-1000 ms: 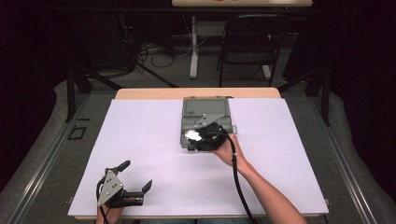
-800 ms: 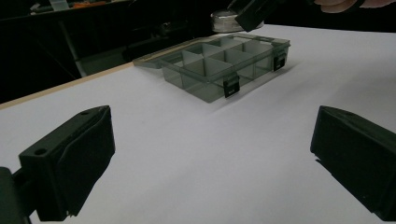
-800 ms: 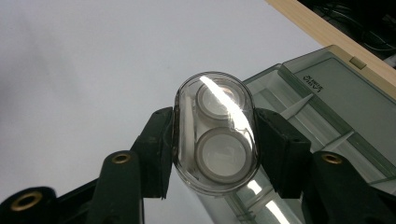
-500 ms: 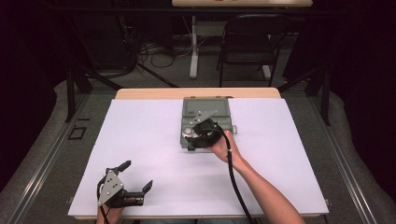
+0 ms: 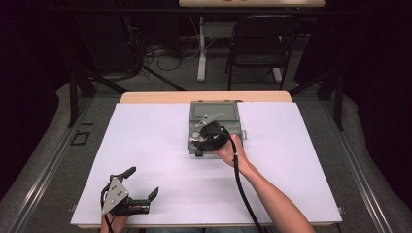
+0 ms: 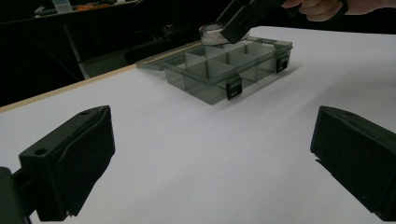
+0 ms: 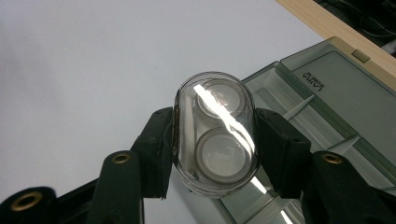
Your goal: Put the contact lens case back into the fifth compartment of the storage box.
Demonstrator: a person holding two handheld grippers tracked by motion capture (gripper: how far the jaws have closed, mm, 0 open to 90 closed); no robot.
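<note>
The right gripper [image 5: 206,137] hung over the near left part of the box [image 5: 217,112], its jaws clamped on the two long sides of a clear oval case [image 7: 215,133]. In the right gripper view the case sat squarely between the black pads [image 7: 161,149], above the box's edge and the white sheet beside it, with two round wells showing through its lid. The right hand [image 5: 229,151] gripped the tool from behind, the forearm reaching in from the bottom right of the high view and the cable [image 5: 243,194] trailing back along it. In the left gripper view the case [image 6: 211,33] was held just above the far compartments.

The left gripper [image 5: 127,191] sat low at the near left corner of the table [image 5: 204,97], well apart from the box, its jaws spread wide with nothing between them, pointing roughly toward the box. A grey three-cornered plate [image 5: 114,193] lay on top of it.

The table was covered by a white sheet [image 5: 155,145], with a strip of bare wood showing along the far edge. The grey translucent box stood near the middle of the far half, its lid [image 7: 345,88] thrown open and lying flat behind it, two black latches [image 6: 233,88] on its front wall. The room beyond was dark: a folding chair [image 5: 260,43], a table leg [image 5: 201,48] and loose cables [image 5: 155,51] on a grey floor.

Counted: two grippers, one box, one case, two wells in the case, two latches, one chair
</note>
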